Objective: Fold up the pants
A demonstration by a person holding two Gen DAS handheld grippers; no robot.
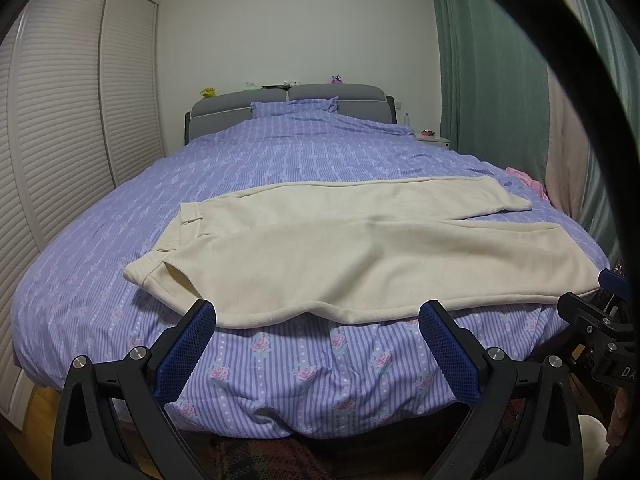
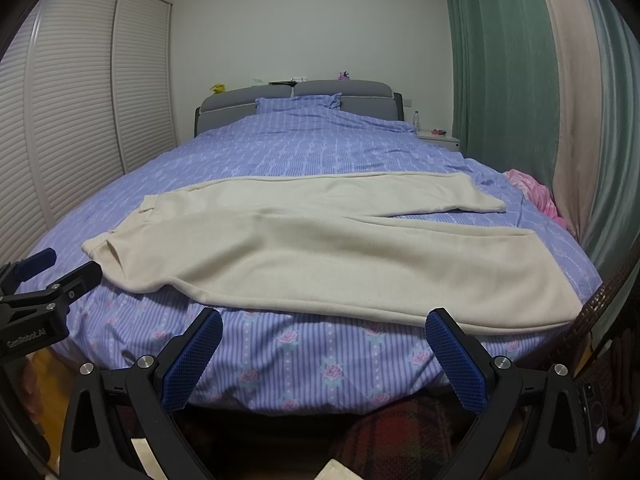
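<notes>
Cream pants lie flat across the near part of the bed, waistband to the left, both legs running right, their cuffs apart. They also show in the right wrist view. My left gripper is open and empty, just short of the near leg's edge, toward the waist end. My right gripper is open and empty, just short of the same edge, toward the cuff end. Each gripper shows in the other's view: the right one, the left one.
The bed has a purple striped floral duvet and a grey headboard. White louvred wardrobe doors stand to the left, green curtains to the right. A pink cloth lies at the bed's right edge. A nightstand is at the back right.
</notes>
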